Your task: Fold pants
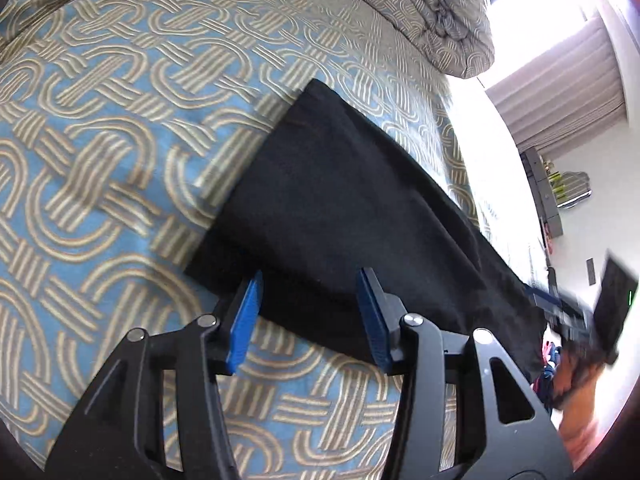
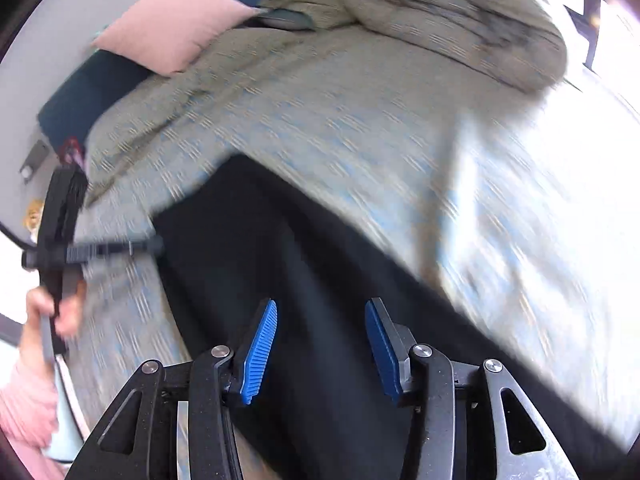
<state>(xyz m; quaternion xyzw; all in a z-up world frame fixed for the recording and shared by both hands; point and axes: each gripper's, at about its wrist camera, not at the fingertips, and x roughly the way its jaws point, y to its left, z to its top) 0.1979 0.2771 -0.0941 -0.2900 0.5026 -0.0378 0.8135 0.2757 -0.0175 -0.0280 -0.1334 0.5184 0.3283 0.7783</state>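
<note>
Between folds: each hand-held gripper, left (image 1: 310, 312) and right (image 2: 320, 344), hangs half open, empty (pads clear), over pants (image 1: 340, 216) on the bed (image 1: 120, 160); next, regrip an end.

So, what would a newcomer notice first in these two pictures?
The long black fabric pants lie flat across the blue-and-tan patterned bedspread. The left gripper, with bright blue ribbed fingers, hovers open over their near edge. A pink square pillow sits at the bed's far corner.
</note>
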